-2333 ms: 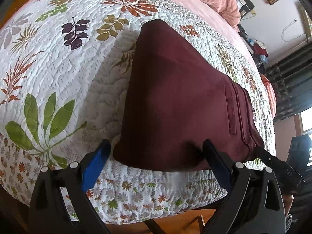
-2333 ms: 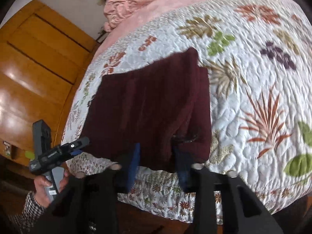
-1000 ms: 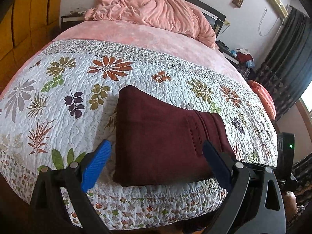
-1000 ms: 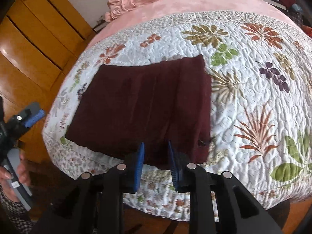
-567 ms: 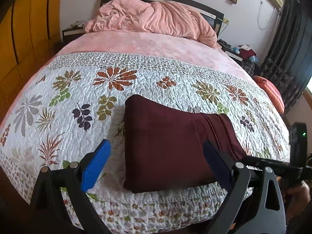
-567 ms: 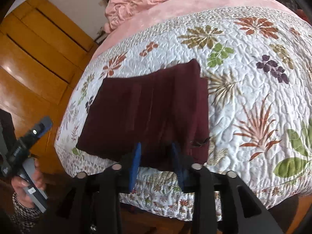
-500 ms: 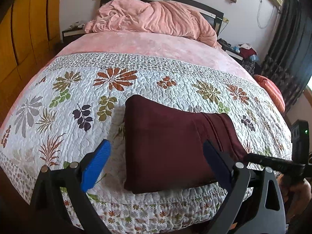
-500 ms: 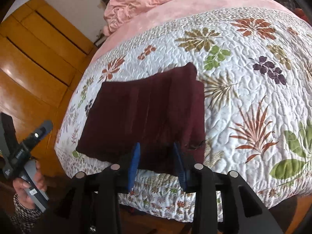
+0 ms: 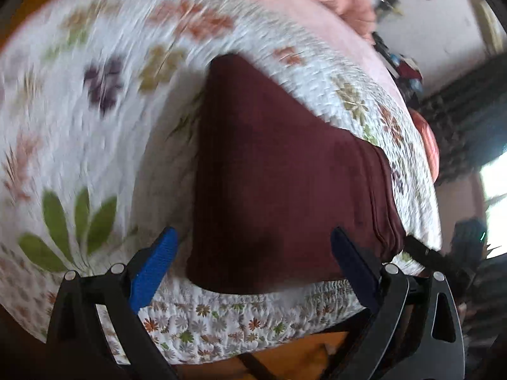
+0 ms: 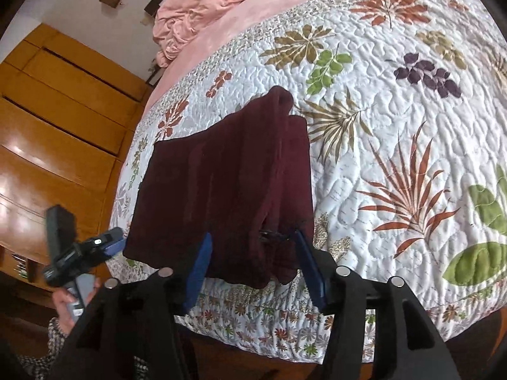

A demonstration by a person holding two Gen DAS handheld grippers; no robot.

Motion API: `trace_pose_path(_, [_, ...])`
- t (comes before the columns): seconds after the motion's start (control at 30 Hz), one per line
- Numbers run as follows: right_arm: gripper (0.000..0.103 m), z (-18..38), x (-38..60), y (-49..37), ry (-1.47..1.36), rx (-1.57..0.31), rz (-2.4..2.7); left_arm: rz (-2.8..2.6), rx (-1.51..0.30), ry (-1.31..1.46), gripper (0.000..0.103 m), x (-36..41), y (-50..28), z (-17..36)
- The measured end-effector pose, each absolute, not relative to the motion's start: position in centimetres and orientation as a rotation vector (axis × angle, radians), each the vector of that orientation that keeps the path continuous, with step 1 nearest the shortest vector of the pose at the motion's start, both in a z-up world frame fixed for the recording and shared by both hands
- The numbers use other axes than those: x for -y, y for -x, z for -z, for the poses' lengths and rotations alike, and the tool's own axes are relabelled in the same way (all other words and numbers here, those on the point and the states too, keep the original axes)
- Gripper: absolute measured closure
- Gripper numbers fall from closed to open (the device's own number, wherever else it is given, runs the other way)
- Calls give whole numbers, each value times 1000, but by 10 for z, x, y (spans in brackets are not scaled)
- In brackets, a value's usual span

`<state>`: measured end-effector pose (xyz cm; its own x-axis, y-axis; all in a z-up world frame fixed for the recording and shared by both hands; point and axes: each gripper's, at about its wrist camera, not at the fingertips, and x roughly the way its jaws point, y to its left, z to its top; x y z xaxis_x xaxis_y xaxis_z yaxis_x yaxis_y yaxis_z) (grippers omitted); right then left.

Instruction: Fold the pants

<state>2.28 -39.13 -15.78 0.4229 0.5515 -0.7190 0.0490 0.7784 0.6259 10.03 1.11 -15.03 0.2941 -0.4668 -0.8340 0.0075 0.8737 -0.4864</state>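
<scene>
Pants (image 10: pixel 228 190), maroon and folded into a rectangle, lie flat on the floral quilt (image 10: pixel 396 164) near the bed's foot edge. Left gripper (image 9: pixel 253 266) hangs spread wide, nothing pinched. Right gripper (image 10: pixel 253 262) jaws are opening above the pants' near edge, pads off the cloth.

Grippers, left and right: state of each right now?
Left gripper: open wide, holding nothing; the folded pants lie on the quilt ahead.
Right gripper: jaws opening, pads flank the pants' near edge without pinching it.
</scene>
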Motion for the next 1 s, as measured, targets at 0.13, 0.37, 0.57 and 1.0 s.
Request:
trace_pose_path(0.13, [36,168,395,-27,-705,-1117,-403,401,-1309,551,6,-27,-112,171])
trace_pose_path(0.37, [28,187,401,-44,-825,-1137,-488,490,-1389,636,6,-27,-136,200])
trace_pose_path(0.57, [27,196,413,-60,-866,-1159,-507,527,-1434,642,6,-18,-150,217])
trace_pose_path(1.0, [23,238,416,-105,-980,-1279,-613,646,-1557,791,6,-5,-176,243])
